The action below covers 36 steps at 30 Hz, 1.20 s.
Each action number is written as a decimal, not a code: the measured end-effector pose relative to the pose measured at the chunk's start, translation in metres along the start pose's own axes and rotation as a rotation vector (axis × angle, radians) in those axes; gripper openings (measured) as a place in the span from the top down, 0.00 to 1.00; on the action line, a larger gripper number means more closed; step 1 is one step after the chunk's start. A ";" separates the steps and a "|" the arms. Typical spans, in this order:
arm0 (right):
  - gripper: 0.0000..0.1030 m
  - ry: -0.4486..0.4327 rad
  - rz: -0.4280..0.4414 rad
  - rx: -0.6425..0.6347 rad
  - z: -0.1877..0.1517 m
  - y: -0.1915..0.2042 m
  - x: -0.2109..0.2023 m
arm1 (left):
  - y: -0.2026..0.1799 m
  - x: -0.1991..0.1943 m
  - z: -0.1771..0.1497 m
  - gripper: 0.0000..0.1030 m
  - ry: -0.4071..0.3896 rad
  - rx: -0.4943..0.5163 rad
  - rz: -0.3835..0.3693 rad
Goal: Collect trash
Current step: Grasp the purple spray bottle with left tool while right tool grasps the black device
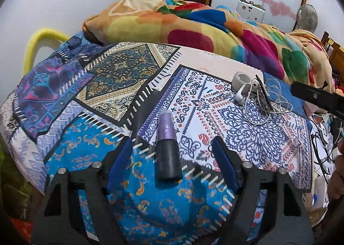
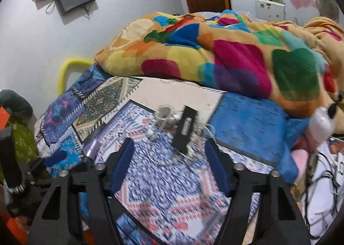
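Observation:
A small bottle (image 1: 168, 148) with a dark body and a purple cap lies on the patterned bedsheet (image 1: 247, 128), between the blue fingers of my open left gripper (image 1: 172, 144). It also shows at the left of the right wrist view (image 2: 91, 148). Farther off lie a grey tape roll (image 1: 241, 80), a tangle of white earphones (image 1: 266, 103) and a black flat card with a small silver piece on it (image 2: 185, 127). My right gripper (image 2: 168, 154) is open and empty, just short of the earphones (image 2: 172, 156) and card.
A crumpled multicoloured blanket (image 1: 193, 27) fills the back of the bed. A yellow padded rail (image 1: 40, 38) stands at the left. Cables and white items (image 2: 326, 180) crowd the right edge. My right gripper's black finger (image 1: 314, 94) juts in at the right of the left wrist view.

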State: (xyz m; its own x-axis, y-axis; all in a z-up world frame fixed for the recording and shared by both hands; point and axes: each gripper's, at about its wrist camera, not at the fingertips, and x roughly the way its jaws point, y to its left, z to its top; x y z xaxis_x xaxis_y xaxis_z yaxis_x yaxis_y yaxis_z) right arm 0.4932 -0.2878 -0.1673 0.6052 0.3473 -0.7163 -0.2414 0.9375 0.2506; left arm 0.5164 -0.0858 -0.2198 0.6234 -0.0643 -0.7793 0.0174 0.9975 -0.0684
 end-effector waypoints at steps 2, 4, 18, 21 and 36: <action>0.56 0.011 0.017 0.000 0.004 0.001 0.011 | -0.001 0.007 0.001 0.41 0.006 0.009 -0.003; 0.64 0.021 0.012 0.001 0.007 0.001 0.023 | -0.001 0.012 0.002 0.48 0.009 0.018 -0.006; 0.78 0.101 -0.068 0.073 0.004 -0.021 0.070 | -0.001 0.032 -0.007 0.70 0.030 0.031 -0.012; 0.79 0.081 -0.070 0.092 0.003 -0.024 0.064 | -0.001 0.033 -0.008 0.75 0.025 0.029 0.000; 0.79 -0.032 -0.056 0.021 0.017 0.006 -0.002 | 0.000 -0.021 0.001 0.75 -0.023 -0.014 -0.028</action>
State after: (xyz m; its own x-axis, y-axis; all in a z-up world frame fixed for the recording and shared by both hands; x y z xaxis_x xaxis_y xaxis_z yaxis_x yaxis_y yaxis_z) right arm 0.5034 -0.2828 -0.1537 0.6410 0.2947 -0.7087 -0.1906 0.9555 0.2250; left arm 0.5039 -0.0839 -0.2024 0.6408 -0.0910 -0.7623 0.0238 0.9948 -0.0987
